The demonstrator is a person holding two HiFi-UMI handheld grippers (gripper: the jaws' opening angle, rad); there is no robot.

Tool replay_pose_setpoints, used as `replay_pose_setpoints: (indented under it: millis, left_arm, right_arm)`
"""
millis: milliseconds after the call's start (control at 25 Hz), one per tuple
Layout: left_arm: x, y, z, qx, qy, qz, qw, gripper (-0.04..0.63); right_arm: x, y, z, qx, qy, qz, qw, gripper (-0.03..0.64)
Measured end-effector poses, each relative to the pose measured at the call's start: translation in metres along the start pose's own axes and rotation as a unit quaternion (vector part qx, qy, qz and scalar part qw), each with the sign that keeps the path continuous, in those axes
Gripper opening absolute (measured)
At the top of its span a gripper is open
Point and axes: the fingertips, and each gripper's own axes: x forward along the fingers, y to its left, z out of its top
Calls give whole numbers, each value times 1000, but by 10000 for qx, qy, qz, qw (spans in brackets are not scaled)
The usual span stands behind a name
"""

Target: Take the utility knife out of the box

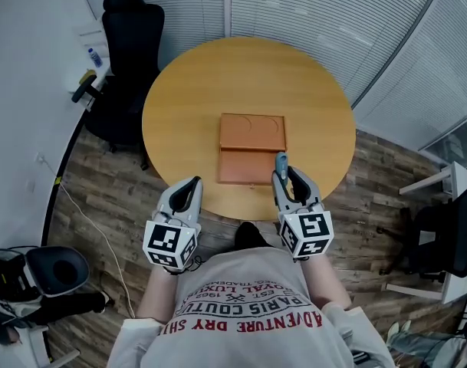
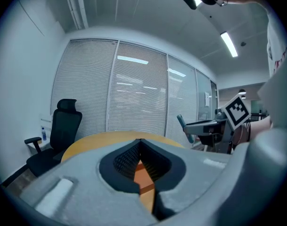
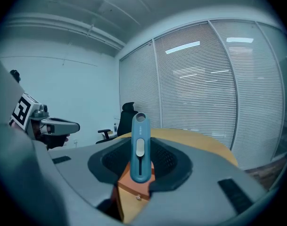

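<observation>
Bright, even and cool, from a ceiling strip (image 2: 229,44) at upper right of the left gripper view, mirrored as streaks on the blinds (image 3: 183,47). Heavily bowed by fisheye, black at gripper-view corners. Sharp on the knife (image 3: 139,147), soft nearest the lens.

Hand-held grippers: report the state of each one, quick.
Left hand-held gripper: closed, holding nothing.
Right hand-held gripper: closed on the utility knife.
</observation>
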Motion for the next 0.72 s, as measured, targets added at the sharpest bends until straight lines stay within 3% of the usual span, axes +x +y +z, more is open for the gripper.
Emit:
replay_pose_setpoints:
  millis: [720]
  left_arm:
    - [10,18,3,-79,-34,20,10000,-5]
  right_arm:
    - [17,3,6,-26,66,34,10000,130]
